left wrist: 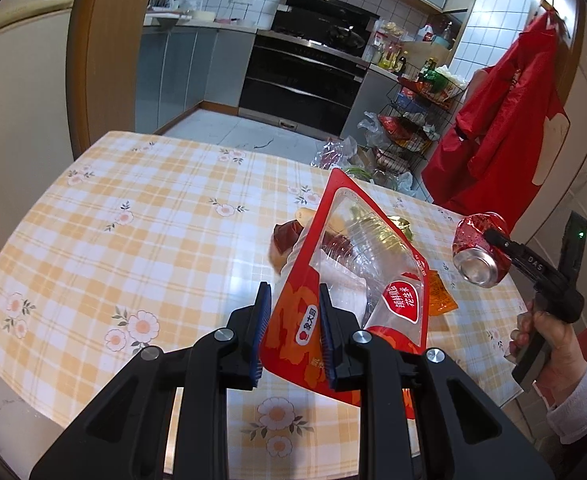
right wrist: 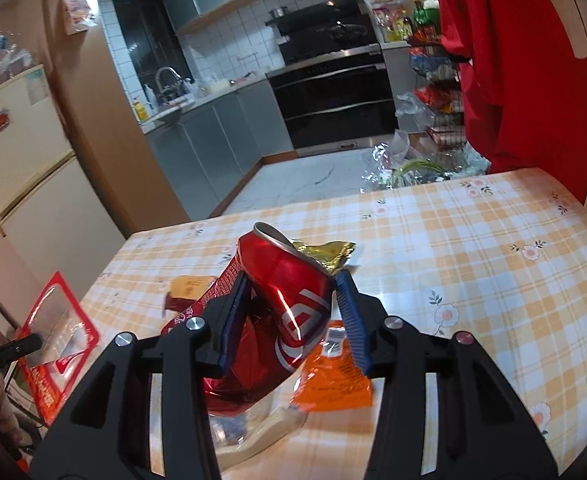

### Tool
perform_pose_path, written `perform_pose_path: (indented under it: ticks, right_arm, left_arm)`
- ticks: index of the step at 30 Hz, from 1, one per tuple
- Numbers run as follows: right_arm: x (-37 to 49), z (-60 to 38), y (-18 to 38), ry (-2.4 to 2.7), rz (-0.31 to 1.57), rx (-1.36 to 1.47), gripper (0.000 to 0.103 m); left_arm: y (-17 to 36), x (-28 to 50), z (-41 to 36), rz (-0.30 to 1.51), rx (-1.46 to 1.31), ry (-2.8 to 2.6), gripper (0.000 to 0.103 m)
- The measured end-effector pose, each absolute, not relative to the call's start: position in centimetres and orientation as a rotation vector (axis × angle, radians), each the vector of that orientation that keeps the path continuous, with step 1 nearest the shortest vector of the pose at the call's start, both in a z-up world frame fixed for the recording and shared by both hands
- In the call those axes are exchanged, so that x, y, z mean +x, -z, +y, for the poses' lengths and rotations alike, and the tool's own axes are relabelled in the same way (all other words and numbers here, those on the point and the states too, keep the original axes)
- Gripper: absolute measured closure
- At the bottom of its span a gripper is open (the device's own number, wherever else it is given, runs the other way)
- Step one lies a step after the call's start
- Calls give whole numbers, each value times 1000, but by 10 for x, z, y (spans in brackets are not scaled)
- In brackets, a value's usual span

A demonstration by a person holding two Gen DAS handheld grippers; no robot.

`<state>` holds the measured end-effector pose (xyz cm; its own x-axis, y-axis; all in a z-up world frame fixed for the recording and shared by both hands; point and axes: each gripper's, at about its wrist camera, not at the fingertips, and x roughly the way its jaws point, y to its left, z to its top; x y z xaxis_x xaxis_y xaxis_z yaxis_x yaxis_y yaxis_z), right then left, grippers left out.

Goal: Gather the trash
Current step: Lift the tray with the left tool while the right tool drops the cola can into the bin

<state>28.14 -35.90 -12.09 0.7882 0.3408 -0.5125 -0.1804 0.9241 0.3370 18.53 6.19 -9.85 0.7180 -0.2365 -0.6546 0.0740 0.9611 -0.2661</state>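
Tongs status: we are holding the red pouch [left wrist: 345,276] in left tongs [left wrist: 291,328], mouth far-right toward the can [right wrist: 293,300] clamped in right tongs [right wrist: 291,316].

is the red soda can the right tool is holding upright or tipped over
Tipped. The crushed red aluminium soda can leans between the right tool pads, top rim up and away; the left wrist view shows its silver base facing sideways.

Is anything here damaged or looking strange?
Yes. The red can held in the right claw is dented and tilted. The red pouch in the left claw already holds a crushed clear bottle.
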Motion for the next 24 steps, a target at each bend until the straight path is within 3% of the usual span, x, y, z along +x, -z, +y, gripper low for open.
perform_pose_path:
  ticks: [24]
  right_arm:
    - [106,-310,59,-473,452,150,57]
  left_arm:
    - [66,86,58,673,-142,202,81]
